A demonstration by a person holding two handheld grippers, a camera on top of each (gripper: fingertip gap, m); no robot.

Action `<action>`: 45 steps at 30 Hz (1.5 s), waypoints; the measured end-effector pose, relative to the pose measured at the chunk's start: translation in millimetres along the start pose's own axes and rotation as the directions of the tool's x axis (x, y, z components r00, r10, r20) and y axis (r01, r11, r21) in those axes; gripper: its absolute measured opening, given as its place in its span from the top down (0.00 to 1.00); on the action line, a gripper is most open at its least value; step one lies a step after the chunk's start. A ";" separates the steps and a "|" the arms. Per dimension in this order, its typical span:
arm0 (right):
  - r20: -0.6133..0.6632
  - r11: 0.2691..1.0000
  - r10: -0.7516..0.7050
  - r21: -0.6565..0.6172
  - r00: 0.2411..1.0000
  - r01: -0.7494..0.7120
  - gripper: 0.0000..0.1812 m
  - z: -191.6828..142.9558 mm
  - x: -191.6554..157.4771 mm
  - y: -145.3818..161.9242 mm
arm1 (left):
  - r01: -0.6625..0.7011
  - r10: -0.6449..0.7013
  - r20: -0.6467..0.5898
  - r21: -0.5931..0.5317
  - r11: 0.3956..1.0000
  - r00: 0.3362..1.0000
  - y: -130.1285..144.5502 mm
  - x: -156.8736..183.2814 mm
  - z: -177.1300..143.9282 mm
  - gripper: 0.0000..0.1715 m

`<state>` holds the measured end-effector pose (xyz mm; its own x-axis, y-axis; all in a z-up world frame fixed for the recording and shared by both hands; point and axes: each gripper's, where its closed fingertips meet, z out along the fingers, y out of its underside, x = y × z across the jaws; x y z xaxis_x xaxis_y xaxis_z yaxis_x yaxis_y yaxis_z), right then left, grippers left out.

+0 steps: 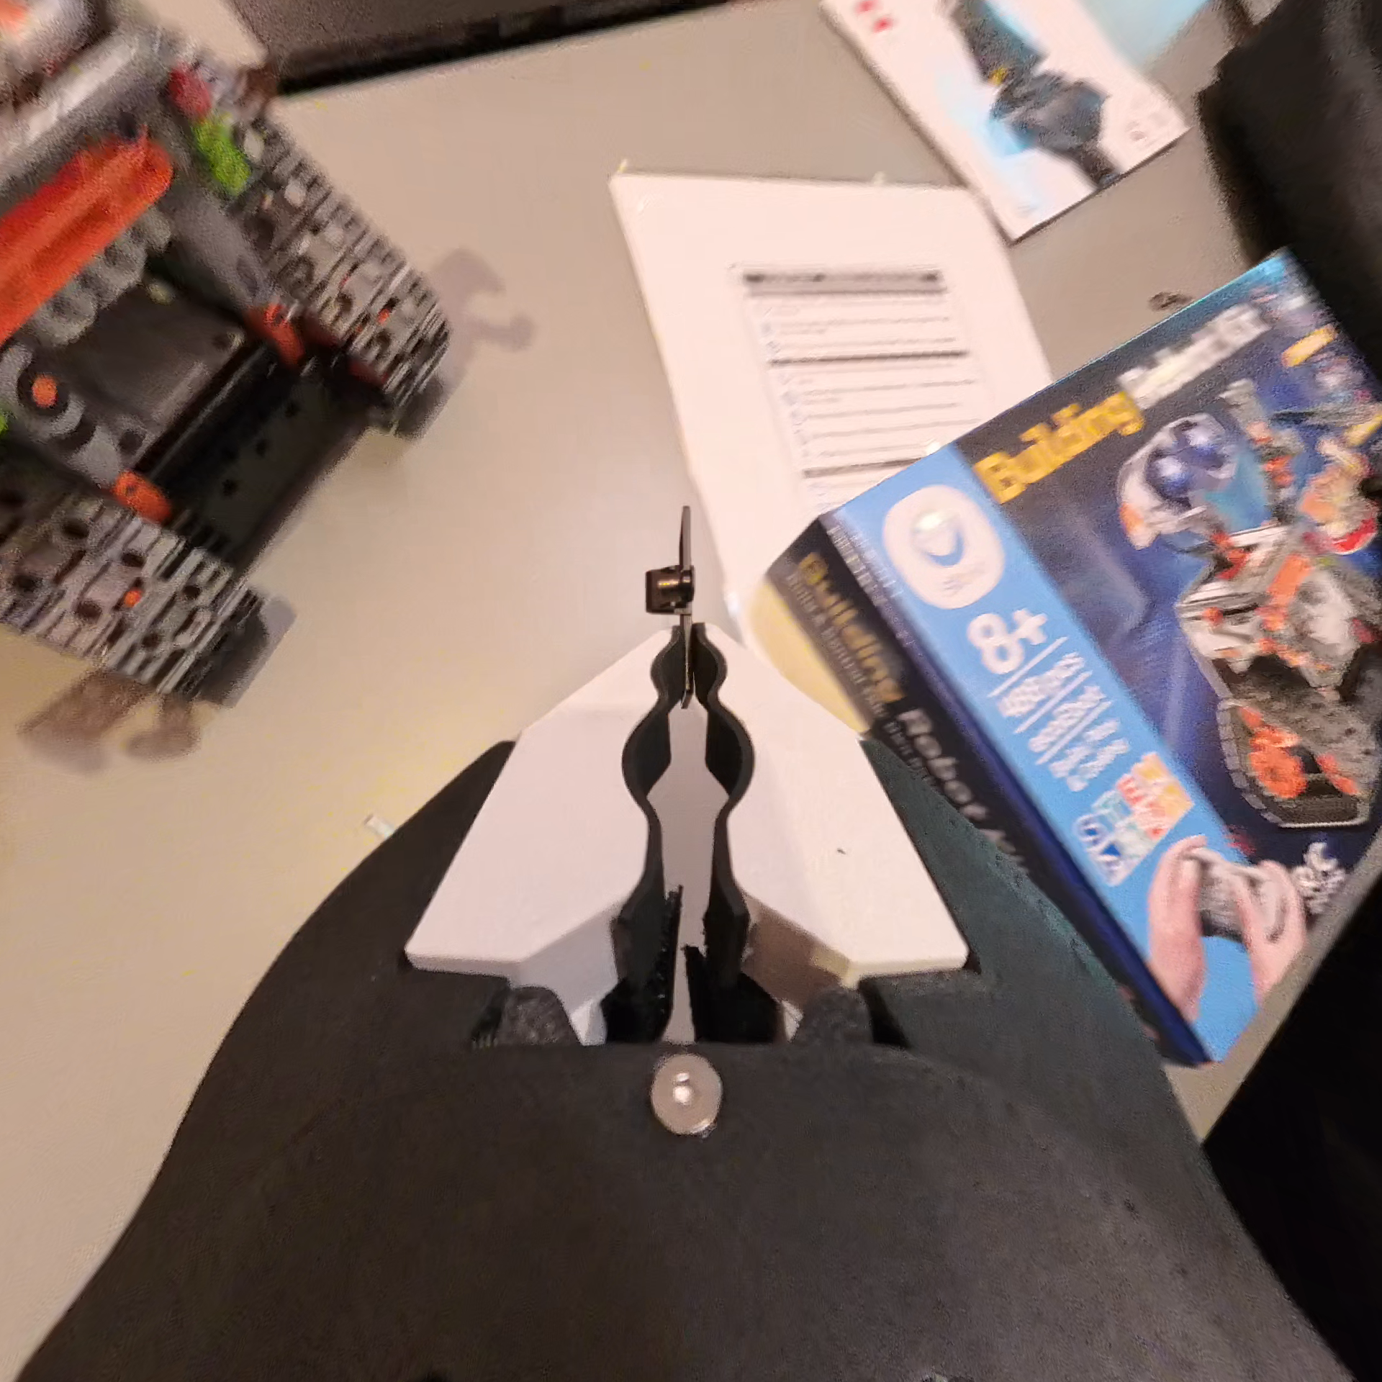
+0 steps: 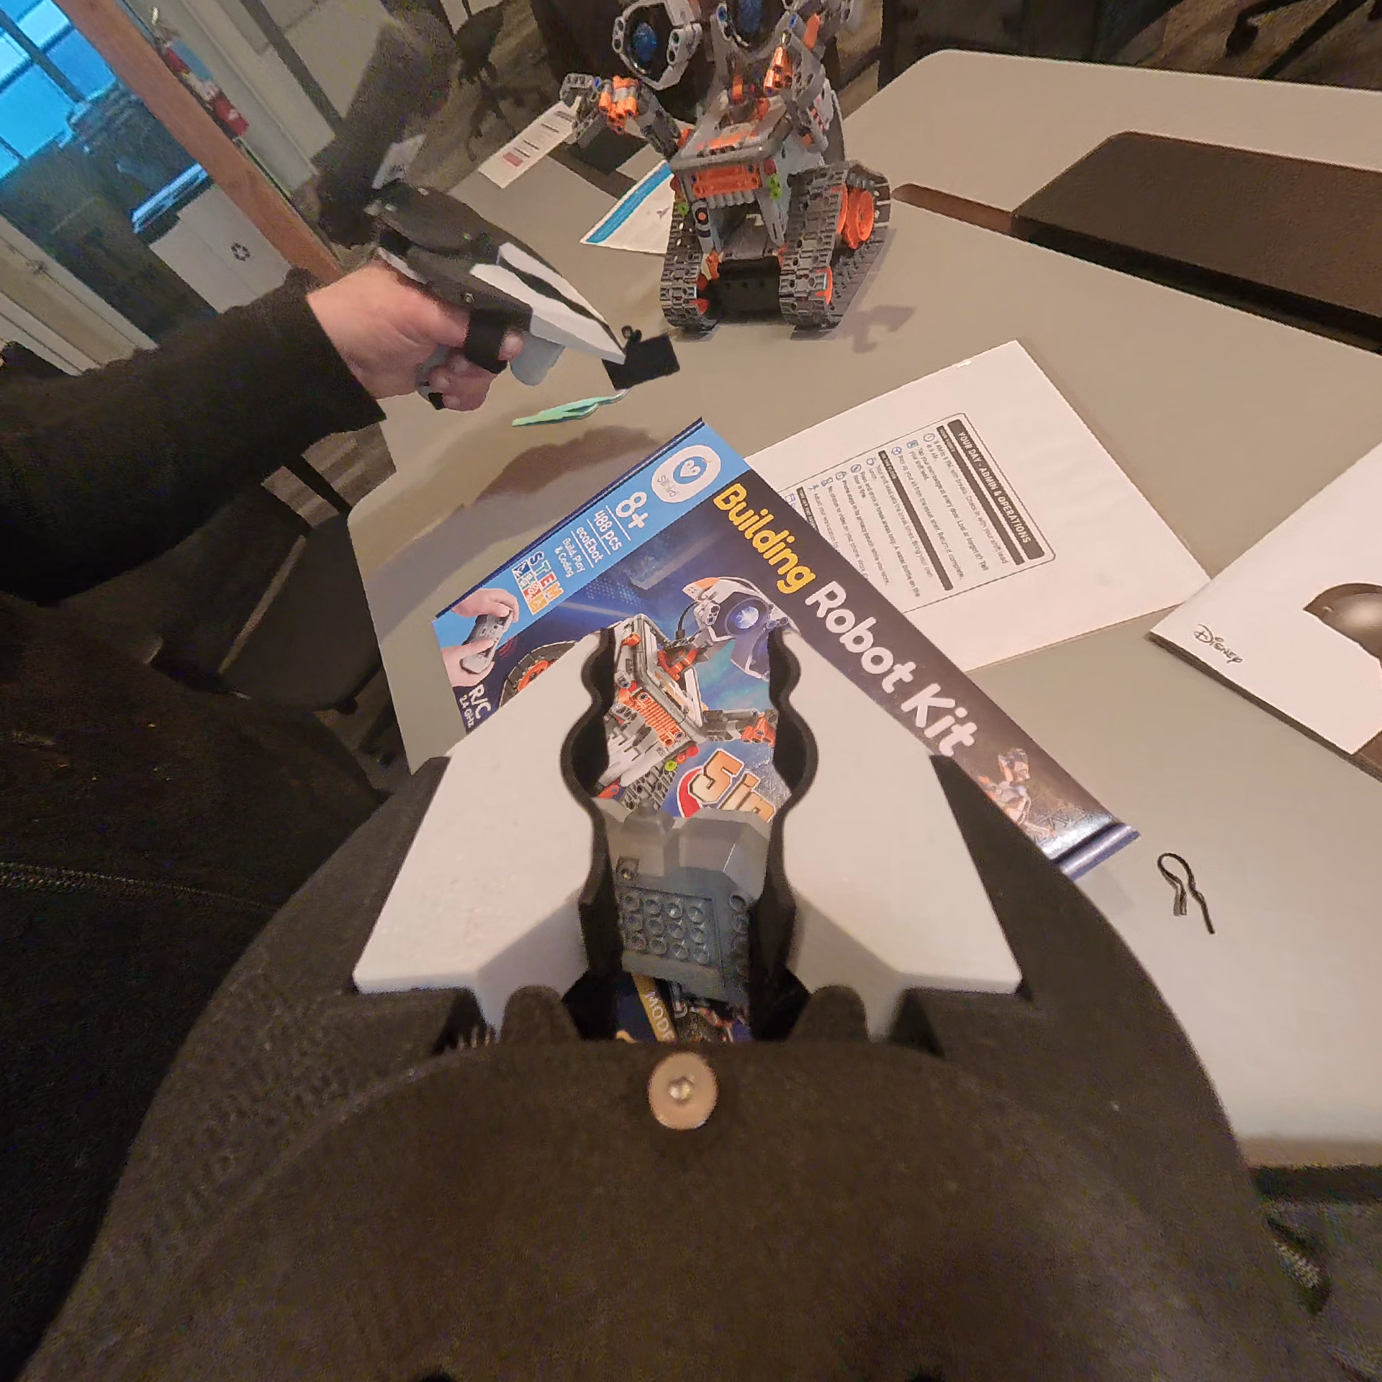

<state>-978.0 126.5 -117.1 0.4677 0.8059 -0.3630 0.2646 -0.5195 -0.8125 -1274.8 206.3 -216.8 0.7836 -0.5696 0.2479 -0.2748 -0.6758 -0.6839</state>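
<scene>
My left gripper [image 1: 684, 636] is shut on a thin black plate with a small square lug [image 1: 677, 591], seen edge-on and held above the grey table [image 1: 449, 561]. In the right wrist view a hand holds that gripper [image 2: 617, 351] in the air, with the black plate [image 2: 649, 360] sticking out towards a grey-and-orange tracked robot model [image 2: 763, 187]. My right gripper [image 2: 692, 643] holds a grey studded block [image 2: 680, 912] deep between its fingers, above a blue robot kit box [image 2: 808, 598]. The box [image 1: 1084, 636] lies just right of my left gripper. The robot model [image 1: 149, 336] stands at the far left.
A white printed sheet [image 2: 1047, 464] lies beyond the box and also shows in the left wrist view [image 1: 822, 299]. A white booklet [image 2: 1271, 636] lies at the right and another [image 1: 1009, 97] at the back. A green tool [image 2: 568, 410], a black wire clip [image 2: 1181, 890] and a dark board [image 2: 1196, 209] are on the tables. The grippers' ends are close to 35 centimetres from one another.
</scene>
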 end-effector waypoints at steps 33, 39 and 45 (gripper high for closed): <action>-0.251 0.998 -0.021 -0.054 0.968 0.008 0.78 -52.7 53.0 9.4 | 0.030 -0.022 0.141 -0.058 0.998 0.990 47.1 -2.1 -21.2 0.79; -0.252 0.996 0.020 -0.080 0.967 -0.041 0.79 -62.2 53.9 43.8 | -0.445 0.447 -0.167 0.047 0.894 0.879 -40.2 152.8 30.7 0.81; -0.232 0.998 0.048 -0.029 0.972 -0.056 0.79 -66.1 47.8 51.2 | -0.741 0.730 -0.372 0.144 0.655 0.573 -50.8 273.8 116.4 0.83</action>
<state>-886.3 119.7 -145.9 0.6625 0.6924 -0.2857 0.2621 -0.5716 -0.7775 -981.5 139.1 -194.1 0.0413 -0.9939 -0.1019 -0.6810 0.0466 -0.7308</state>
